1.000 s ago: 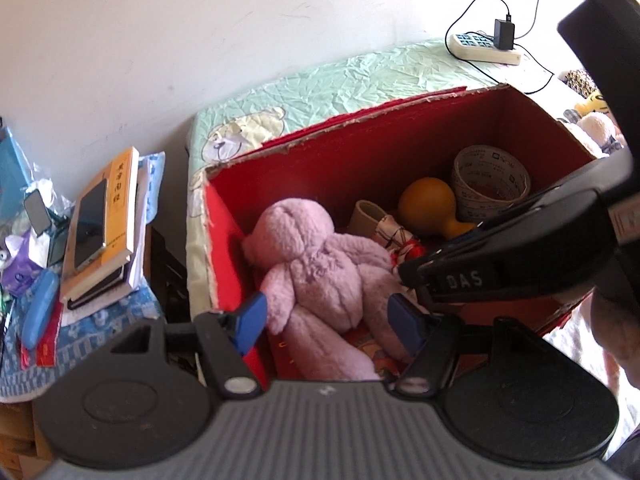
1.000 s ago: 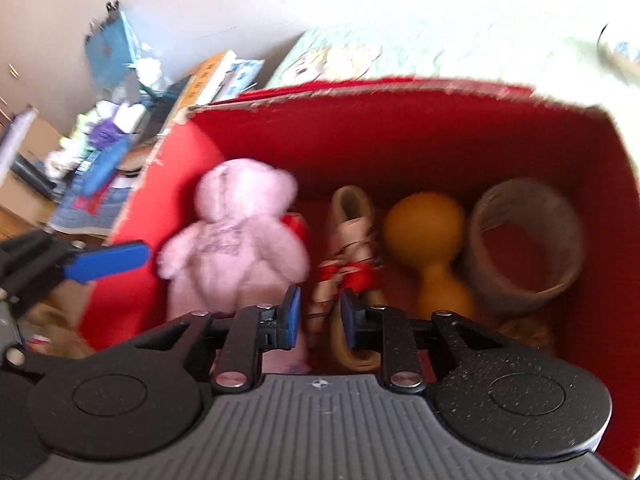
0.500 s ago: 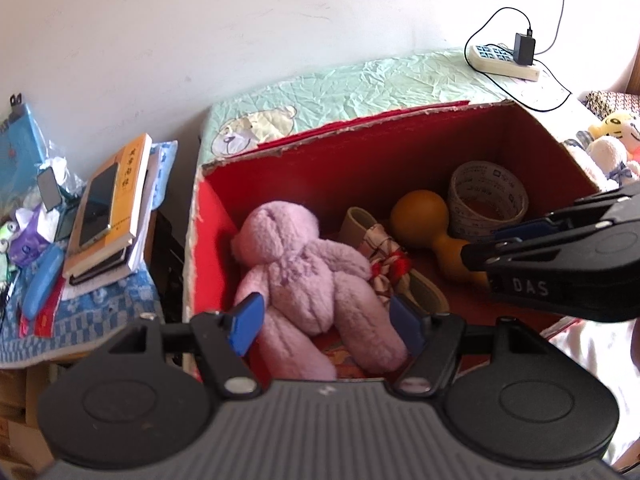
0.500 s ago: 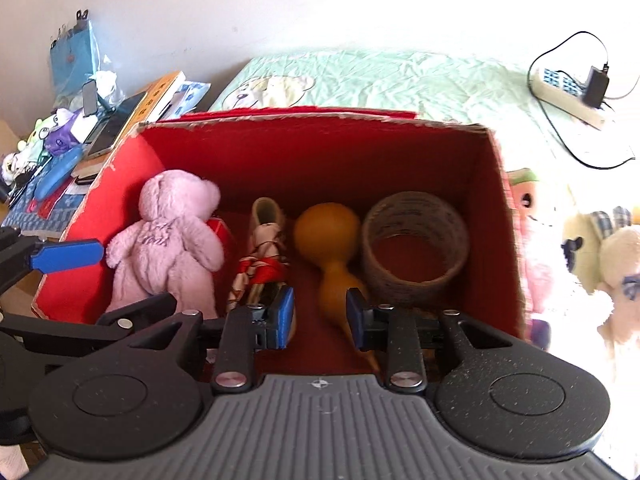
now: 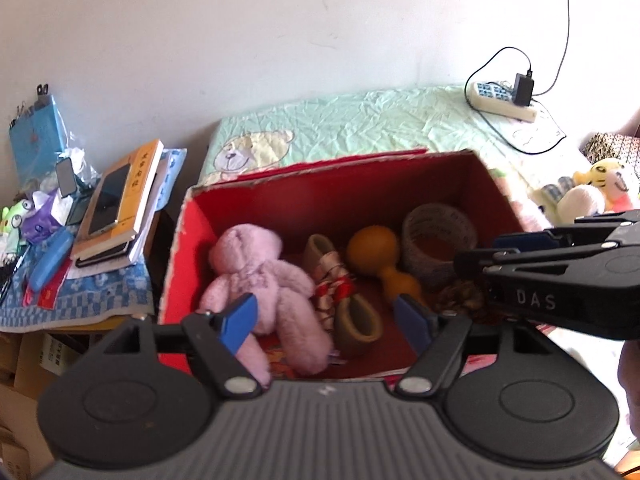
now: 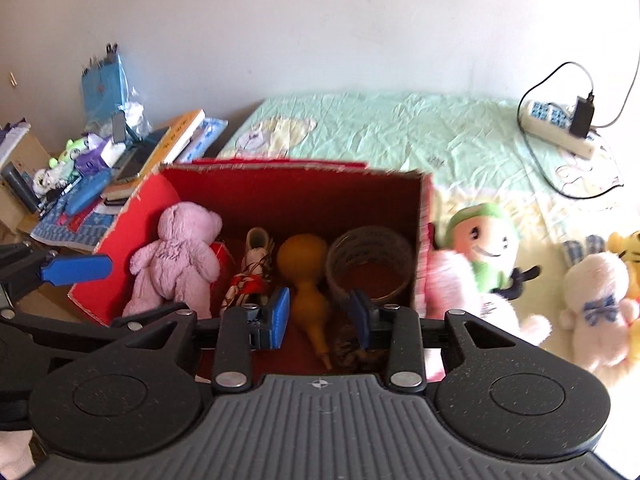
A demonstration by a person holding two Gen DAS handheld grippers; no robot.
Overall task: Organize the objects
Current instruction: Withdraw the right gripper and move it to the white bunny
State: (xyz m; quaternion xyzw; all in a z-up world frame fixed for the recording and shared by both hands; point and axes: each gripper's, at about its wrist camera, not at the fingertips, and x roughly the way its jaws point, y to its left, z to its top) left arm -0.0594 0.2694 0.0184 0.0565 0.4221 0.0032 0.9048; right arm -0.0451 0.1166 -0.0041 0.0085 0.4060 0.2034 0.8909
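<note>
Both claws wider, farther back.

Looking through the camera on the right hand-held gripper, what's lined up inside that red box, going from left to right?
Inside the red box, left to right: pink teddy bear → red-and-white cloth bundle → orange gourd → roll of tape.

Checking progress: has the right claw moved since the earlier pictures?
Yes. The right claw has backed up and away from the red box, its jaws opening, nothing between them.
</note>
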